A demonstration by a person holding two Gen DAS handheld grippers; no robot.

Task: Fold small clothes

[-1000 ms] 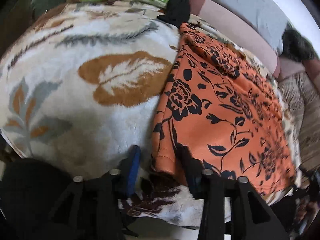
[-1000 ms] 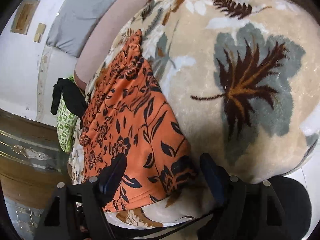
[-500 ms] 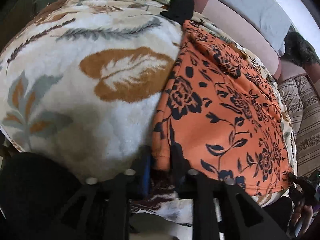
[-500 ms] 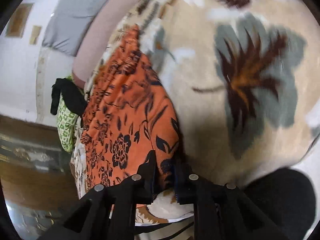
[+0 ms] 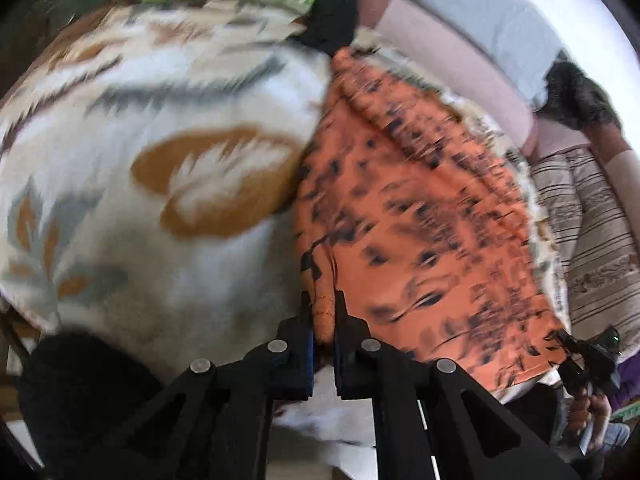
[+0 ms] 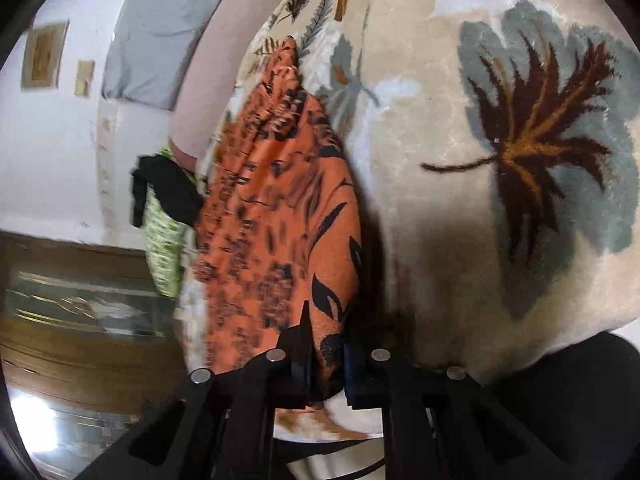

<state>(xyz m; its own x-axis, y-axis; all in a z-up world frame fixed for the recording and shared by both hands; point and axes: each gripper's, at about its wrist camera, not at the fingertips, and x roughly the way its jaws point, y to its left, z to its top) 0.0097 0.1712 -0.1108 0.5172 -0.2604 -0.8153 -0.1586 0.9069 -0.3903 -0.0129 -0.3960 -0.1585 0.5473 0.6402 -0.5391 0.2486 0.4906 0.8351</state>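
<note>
Presently the left hand-held gripper (image 5: 323, 320) and right hand-held gripper (image 6: 329, 354) each clench a near corner of the orange floral garment (image 5: 420, 216), which lies on the leaf-patterned blanket (image 5: 160, 128). Risk: thin pinches may slip, or uneven lifting may skew the fold.

- A bed is covered by a cream plush blanket (image 6: 460, 92) printed with brown and grey-blue leaves.
- A mauve padded headboard (image 6: 224, 64) is seen along the far edge of the bed, with a grey pillow (image 6: 160, 36) leaned against it.
- A white wall (image 6: 56, 152) is shown behind; two small framed panels (image 6: 44, 56) are mounted on it.
- A dark wooden unit (image 6: 80, 344) is located below the wall.
- A striped beige cushion (image 5: 592, 240) is placed beside the bed.
</note>
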